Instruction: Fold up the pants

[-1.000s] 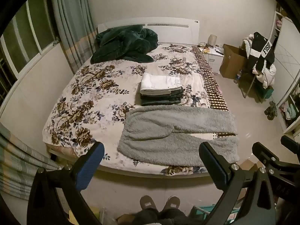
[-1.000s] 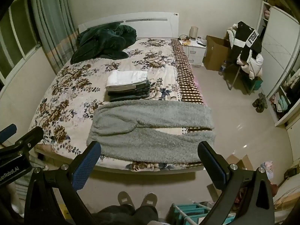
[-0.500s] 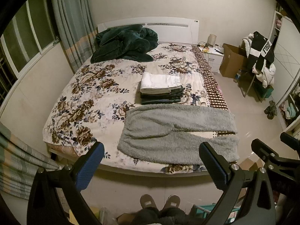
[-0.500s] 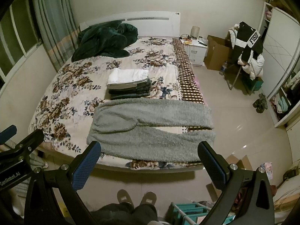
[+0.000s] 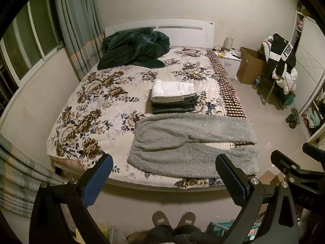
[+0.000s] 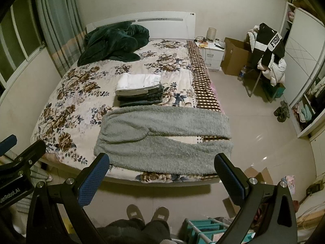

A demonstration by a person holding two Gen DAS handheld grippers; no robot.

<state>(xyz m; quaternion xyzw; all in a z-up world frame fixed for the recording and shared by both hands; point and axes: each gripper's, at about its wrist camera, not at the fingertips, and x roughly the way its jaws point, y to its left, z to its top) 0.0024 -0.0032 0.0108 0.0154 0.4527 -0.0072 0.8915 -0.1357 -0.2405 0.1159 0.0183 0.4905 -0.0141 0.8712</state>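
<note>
Flatly spread, fuzzy grey pants

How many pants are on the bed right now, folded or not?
About 5: one fuzzy grey pair spread flat at the foot of the bed, unfolded, and a folded stack just behind it, white on top of roughly three dark layers; the exact count is unclear.

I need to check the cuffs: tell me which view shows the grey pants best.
The right wrist view: the pants lie whole between the open right gripper's fingers. In the left wrist view the pants show too, but the left gripper's finger covers part of the near cuff.
</note>
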